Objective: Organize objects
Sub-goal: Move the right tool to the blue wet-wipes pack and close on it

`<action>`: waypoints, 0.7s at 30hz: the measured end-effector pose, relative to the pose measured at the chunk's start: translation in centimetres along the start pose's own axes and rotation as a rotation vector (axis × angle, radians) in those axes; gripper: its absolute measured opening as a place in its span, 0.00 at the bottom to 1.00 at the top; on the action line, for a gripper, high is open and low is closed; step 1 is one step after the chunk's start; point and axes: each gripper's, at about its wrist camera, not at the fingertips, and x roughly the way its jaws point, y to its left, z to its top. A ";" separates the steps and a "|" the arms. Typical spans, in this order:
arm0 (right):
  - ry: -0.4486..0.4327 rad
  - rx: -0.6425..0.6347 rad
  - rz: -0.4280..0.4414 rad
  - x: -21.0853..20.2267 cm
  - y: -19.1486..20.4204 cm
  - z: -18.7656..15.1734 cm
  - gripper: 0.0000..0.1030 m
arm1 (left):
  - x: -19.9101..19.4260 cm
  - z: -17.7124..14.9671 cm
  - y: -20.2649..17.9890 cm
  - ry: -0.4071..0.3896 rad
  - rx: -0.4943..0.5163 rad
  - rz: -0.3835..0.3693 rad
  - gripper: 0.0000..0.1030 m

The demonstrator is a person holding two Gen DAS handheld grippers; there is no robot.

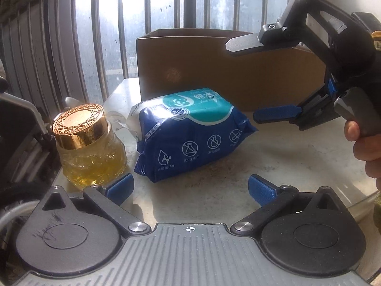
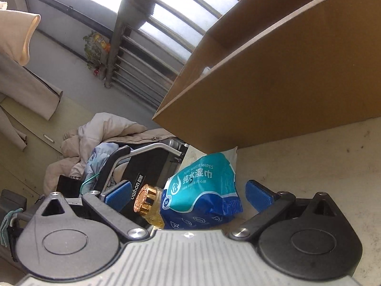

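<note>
step: I approach, nothing gripped | left gripper (image 1: 190, 188) jaws wide, empty | right gripper (image 2: 189, 191) jaws wide, empty | wipes pack (image 1: 190, 131) on worktop (image 1: 273, 157) between jar (image 1: 88, 147) and cardboard box (image 1: 214, 71) | next: I judge to close on pack, lift into box

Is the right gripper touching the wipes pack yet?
Apart. In the left wrist view, the right gripper hangs open beside the wipes pack, with box wall and table visible between them.
</note>
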 end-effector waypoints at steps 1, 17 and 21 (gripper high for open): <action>0.013 0.009 0.001 0.5 -0.2 0.1 1.00 | 0.2 0.1 0.1 -0.003 -0.003 0.001 1.00; 0.115 0.011 0.091 3.9 -0.5 0.9 1.00 | 1.2 -0.2 0.3 -0.038 -0.009 -0.066 1.00; 0.113 0.012 0.092 3.6 -0.5 0.6 1.00 | 1.0 0.0 0.7 -0.036 -0.009 -0.092 1.00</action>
